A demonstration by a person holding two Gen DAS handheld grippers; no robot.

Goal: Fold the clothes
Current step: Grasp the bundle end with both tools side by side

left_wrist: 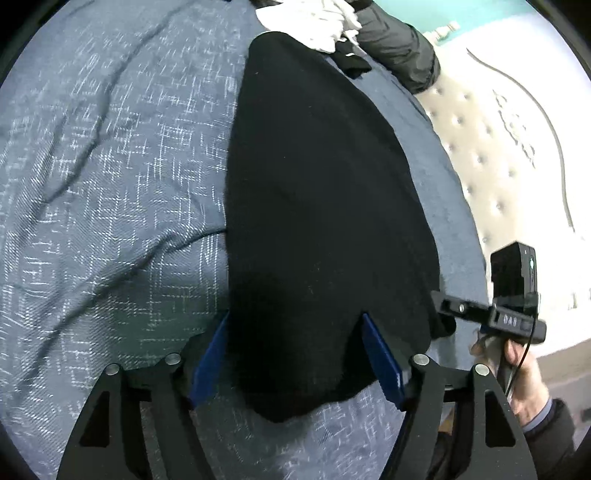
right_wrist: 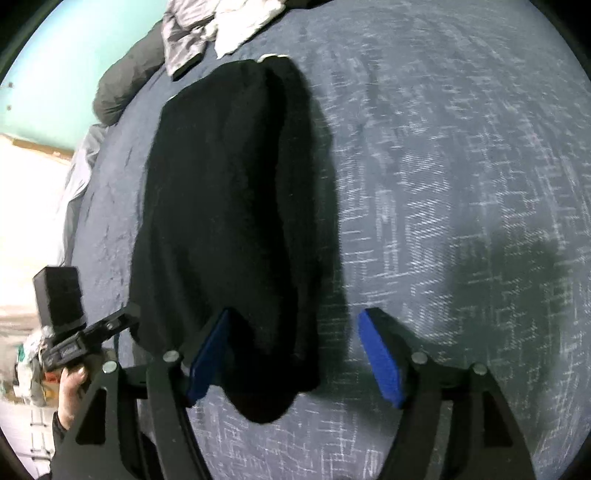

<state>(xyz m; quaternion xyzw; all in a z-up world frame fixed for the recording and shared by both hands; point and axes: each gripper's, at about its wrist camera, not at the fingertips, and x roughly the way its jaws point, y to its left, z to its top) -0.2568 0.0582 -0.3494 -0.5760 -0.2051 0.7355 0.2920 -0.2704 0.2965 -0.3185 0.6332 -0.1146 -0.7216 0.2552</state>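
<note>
Black garment (left_wrist: 317, 206) lies folded lengthwise on the blue bedspread (left_wrist: 110, 166). Left tool (left_wrist: 295, 354) gapes over its 6 o'clock end; right tool (right_wrist: 295, 354) likewise spread, gripping nothing.

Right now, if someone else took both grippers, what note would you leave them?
Left gripper: open, jaws straddling the near end of the black garment, not pinching it.
Right gripper: open; its left pad lies by the garment's near end, nothing gripped.
The garment lies in a long narrow strip on the blue bedspread. More clothes are piled at the far end.
Done: apparently folded lengthwise and released.
Left: probably fold it end to end, then take the pile.
</note>
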